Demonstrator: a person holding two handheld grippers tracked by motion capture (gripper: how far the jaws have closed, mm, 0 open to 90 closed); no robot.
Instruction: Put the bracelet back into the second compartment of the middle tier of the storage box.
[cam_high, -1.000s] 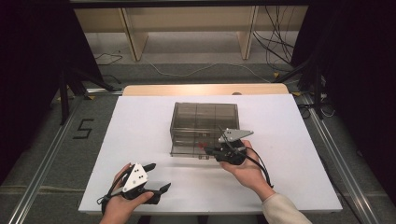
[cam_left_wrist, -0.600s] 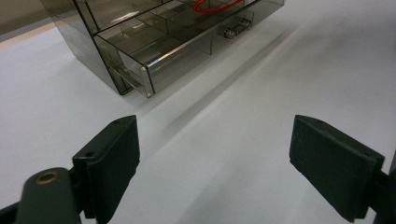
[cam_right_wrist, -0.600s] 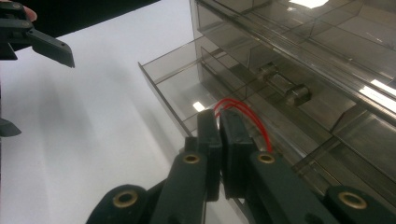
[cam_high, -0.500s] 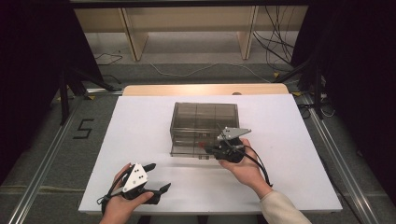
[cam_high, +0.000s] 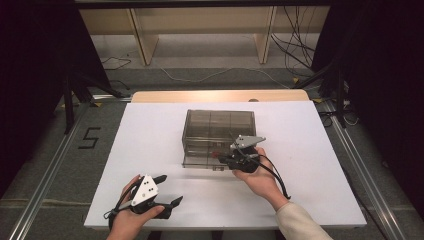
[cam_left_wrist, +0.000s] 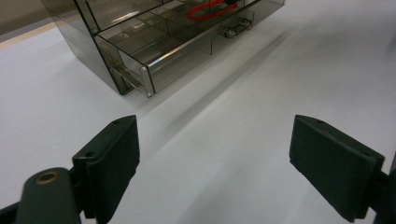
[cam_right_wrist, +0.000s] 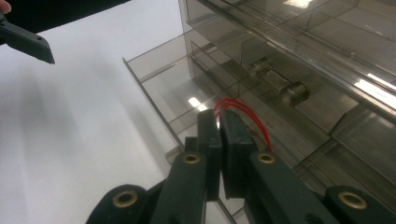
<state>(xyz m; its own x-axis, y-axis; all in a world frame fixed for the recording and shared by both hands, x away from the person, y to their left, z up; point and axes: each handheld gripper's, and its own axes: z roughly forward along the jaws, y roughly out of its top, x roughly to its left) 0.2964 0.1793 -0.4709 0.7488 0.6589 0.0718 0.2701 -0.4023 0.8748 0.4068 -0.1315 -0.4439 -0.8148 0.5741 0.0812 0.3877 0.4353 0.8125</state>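
Covering the counter (cam_high: 150, 130), a white sheet carries a smoky drawer box (cam_high: 218, 131); grey floor and wooden shelving lie beyond. Right tool (cam_right_wrist: 219, 122), clamped on a red wire loop (cam_right_wrist: 252, 119), reaches over the open drawer (cam_right_wrist: 163, 88). Left tool (cam_left_wrist: 215, 163) gapes, near the front edge.

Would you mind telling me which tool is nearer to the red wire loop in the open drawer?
The right tool: its jaws are shut at the red wire loop in the drawer. The left tool rests open near the table's front edge, well away from it.
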